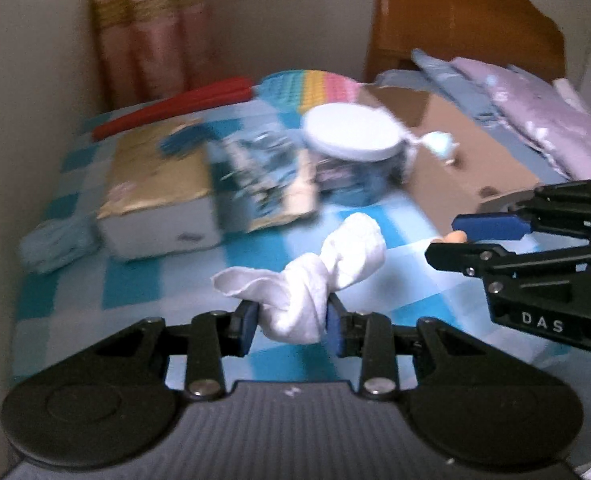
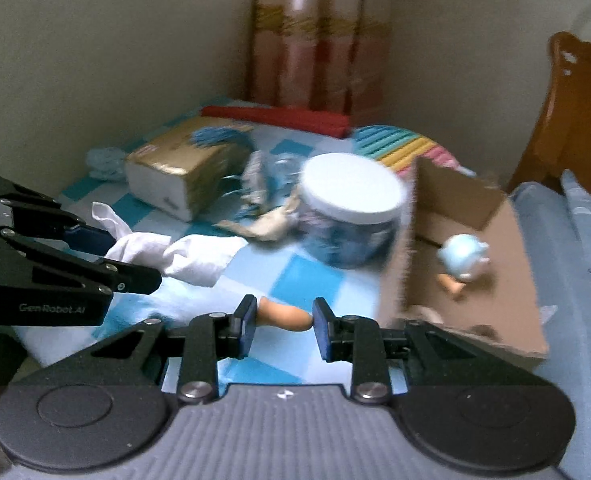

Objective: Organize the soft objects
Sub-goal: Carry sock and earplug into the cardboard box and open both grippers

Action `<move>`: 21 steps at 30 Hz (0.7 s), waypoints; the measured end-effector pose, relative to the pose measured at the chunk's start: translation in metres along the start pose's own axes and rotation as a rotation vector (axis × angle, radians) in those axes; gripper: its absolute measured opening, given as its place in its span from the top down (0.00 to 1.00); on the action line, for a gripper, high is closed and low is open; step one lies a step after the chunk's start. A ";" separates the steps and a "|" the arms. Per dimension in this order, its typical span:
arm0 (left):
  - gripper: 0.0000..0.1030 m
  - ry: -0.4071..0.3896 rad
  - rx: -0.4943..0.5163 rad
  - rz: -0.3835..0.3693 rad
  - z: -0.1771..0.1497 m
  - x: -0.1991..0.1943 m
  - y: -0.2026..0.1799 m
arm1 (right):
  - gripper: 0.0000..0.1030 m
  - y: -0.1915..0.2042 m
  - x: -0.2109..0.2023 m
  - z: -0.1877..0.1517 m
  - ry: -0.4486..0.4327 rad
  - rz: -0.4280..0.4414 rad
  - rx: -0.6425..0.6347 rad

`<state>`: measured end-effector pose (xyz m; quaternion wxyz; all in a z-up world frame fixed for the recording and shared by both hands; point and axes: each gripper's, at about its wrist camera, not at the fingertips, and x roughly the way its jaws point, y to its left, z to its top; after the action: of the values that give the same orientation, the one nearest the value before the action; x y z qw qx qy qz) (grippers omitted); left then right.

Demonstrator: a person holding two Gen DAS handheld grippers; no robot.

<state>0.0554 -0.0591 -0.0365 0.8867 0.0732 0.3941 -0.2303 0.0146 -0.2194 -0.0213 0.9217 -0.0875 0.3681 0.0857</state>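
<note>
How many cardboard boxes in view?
1: open cardboard box right of the white-lidded jar, with a small blue toy inside. The gold-topped tissue pack isn't counted; blur could hide others.
</note>
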 end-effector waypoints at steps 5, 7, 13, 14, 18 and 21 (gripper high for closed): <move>0.67 -0.031 0.079 -0.059 0.025 0.005 -0.029 | 0.66 -0.031 -0.013 0.003 -0.038 -0.061 0.038; 0.67 -0.049 0.101 -0.080 0.038 0.008 -0.039 | 0.66 -0.042 -0.015 0.006 -0.053 -0.085 0.050; 0.67 -0.081 0.148 -0.117 0.076 0.020 -0.061 | 0.66 -0.073 -0.007 0.013 -0.083 -0.139 0.066; 0.67 -0.086 0.157 -0.120 0.083 0.024 -0.064 | 0.66 -0.077 -0.004 0.014 -0.082 -0.144 0.070; 0.67 -0.097 0.179 -0.146 0.106 0.034 -0.078 | 0.57 -0.093 0.008 0.015 -0.084 -0.163 0.093; 0.67 -0.093 0.203 -0.154 0.124 0.050 -0.092 | 0.36 -0.100 0.013 0.015 -0.087 -0.163 0.117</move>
<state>0.1245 -0.1964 0.0156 0.8719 0.1212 0.3315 -0.3393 0.0560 -0.3123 -0.0098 0.9442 -0.0596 0.3239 -0.0076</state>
